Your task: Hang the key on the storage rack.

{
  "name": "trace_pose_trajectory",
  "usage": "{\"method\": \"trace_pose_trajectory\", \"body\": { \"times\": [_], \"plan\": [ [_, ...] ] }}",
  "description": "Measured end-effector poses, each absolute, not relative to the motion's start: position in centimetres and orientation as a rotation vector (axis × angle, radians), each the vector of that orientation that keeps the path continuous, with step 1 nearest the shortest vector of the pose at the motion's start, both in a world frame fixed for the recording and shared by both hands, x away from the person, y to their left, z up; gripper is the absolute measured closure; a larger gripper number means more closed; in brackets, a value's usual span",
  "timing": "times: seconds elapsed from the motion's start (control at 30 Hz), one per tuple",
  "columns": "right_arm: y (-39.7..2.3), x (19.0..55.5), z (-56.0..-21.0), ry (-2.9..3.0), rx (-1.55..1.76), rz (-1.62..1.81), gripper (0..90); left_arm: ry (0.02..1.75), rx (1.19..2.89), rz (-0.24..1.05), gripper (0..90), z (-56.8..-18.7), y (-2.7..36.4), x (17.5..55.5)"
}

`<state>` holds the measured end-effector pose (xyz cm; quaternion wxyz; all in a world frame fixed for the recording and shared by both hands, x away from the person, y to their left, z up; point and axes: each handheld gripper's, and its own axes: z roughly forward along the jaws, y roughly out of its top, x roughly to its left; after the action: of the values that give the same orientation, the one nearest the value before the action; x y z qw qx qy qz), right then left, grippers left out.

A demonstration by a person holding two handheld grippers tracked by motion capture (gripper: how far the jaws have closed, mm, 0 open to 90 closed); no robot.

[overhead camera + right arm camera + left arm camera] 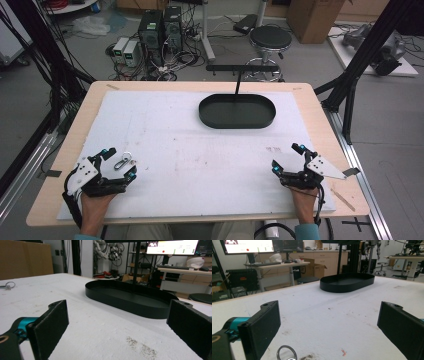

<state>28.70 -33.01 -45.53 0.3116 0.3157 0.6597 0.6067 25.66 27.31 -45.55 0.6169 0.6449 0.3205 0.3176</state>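
High view: the left gripper (118, 163) rests at the near-left of the white mat (165, 145), jaws spread wide and released around a small metal carabiner (123, 162) with a key ring, which lies on the mat untouched. The right gripper (287, 159) sits at the near-right, jaws released, holding nothing. A black oval tray (237, 111) stands at the far centre. Left gripper view: the 2 jaws stand apart; the ring (286, 353) lies between them, near the bottom edge. Right gripper view: jaws apart; the tray (130, 298) lies ahead, the carabiner (7, 285) far left.
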Motion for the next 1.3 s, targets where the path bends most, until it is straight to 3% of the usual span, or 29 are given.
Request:
{"method": "trace_pose_trajectory", "body": {
  "times": [0.87, 1.3],
  "plan": [
    [-33.0, 28.7, -45.5, 1.736, 0.839, 1.600, 3.4, 0.789, 1.480, 0.704, 5.2, -45.4, 27.7, 25.9],
    [-32.9, 28.7, -45.5, 1.743, 0.842, 1.596, 3.4, 0.776, 1.503, 0.650, 5.2, -42.8, 29.0, 26.0]
  ]
}}
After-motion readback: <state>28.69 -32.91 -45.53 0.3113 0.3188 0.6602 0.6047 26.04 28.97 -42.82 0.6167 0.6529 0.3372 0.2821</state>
